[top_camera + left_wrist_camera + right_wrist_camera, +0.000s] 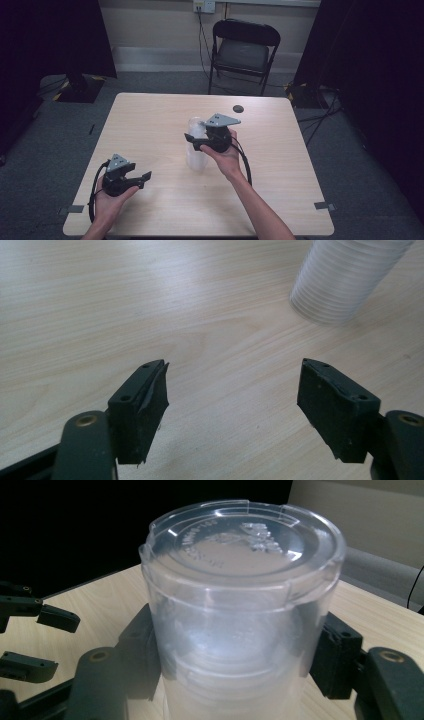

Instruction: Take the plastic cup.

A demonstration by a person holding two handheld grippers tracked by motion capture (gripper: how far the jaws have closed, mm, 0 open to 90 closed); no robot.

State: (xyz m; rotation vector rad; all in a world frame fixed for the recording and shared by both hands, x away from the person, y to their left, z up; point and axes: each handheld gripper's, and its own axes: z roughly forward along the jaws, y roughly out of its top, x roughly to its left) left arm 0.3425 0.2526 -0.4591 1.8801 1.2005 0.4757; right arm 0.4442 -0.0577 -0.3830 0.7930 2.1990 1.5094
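A stack of clear ribbed plastic cups stands upside down near the middle of the light wooden table. My right gripper reaches it from the right, jaws on either side. In the right gripper view the pads press the stack on both sides, below its top. My left gripper rests low at the table's front left, jaws pointing right. In its own view the left gripper is open over bare wood, with the stack farther off at upper right. The left gripper also appears far left in the right gripper view.
A small dark round disc lies on the table near its far edge. A black folding chair stands beyond the table. Black curtains hang at both sides, and cables run over the grey floor.
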